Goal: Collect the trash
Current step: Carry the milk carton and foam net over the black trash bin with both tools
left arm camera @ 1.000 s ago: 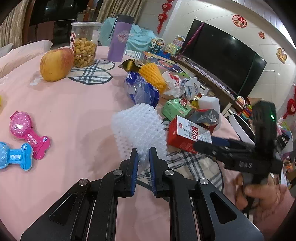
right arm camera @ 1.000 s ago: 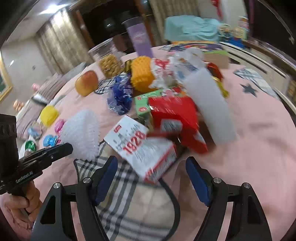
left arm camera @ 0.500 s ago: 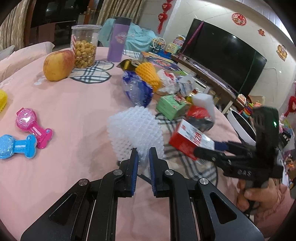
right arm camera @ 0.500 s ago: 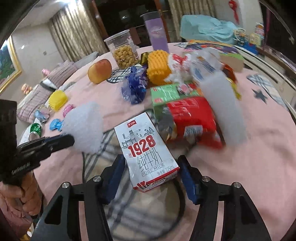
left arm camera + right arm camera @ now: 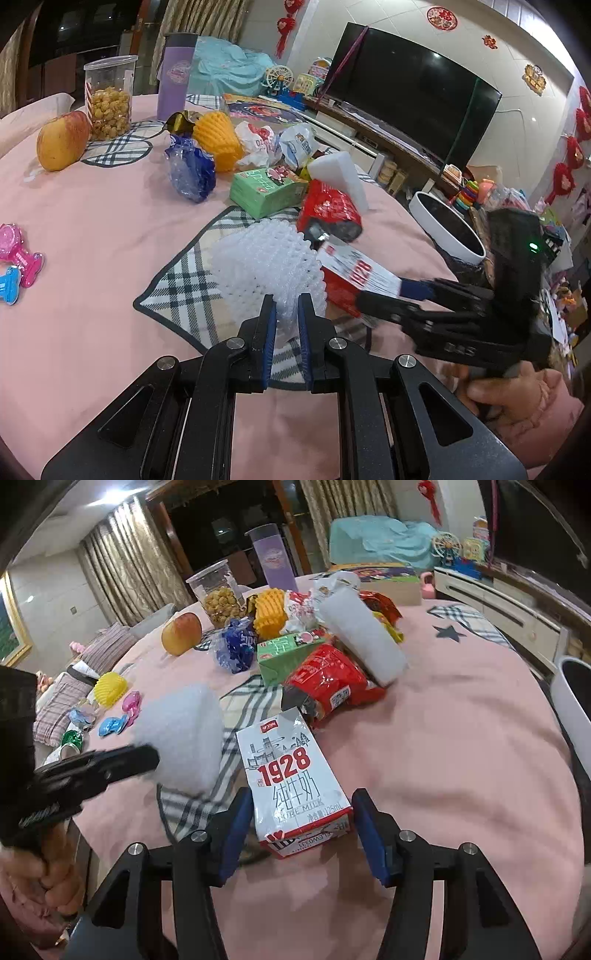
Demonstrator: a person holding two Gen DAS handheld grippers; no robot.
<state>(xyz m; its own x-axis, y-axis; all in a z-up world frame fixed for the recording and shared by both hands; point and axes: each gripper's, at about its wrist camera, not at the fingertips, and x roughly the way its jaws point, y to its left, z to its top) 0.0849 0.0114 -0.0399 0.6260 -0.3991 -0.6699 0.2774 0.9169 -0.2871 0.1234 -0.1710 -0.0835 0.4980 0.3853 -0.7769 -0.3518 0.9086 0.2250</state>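
My left gripper [image 5: 284,299] is shut on a white foam fruit net [image 5: 266,258], pinching its near edge above a plaid patch of the pink tablecloth. In the right wrist view the same net [image 5: 181,734] hangs blurred at the tip of the left gripper [image 5: 147,755]. My right gripper [image 5: 301,801] has a white and red 1928 milk carton [image 5: 288,771] between its blue pads. Its jaws are closing and the pads press on the carton's sides. The left wrist view shows that carton [image 5: 354,269] tilted off the table in the right gripper [image 5: 384,295].
Behind lies a pile: a red snack bag [image 5: 328,210], green carton [image 5: 266,190], blue wrapper [image 5: 190,171], orange foam net [image 5: 218,142] and white foam block [image 5: 340,177]. An apple [image 5: 62,140], snack jar [image 5: 107,99] and purple tumbler [image 5: 173,77] stand farther back. A white bin [image 5: 447,229] sits beyond the table's edge.
The right jaws closed from wide open onto the milk carton and raised it off the cloth. The left gripper carried the foam net to the right, over the plaid patch.
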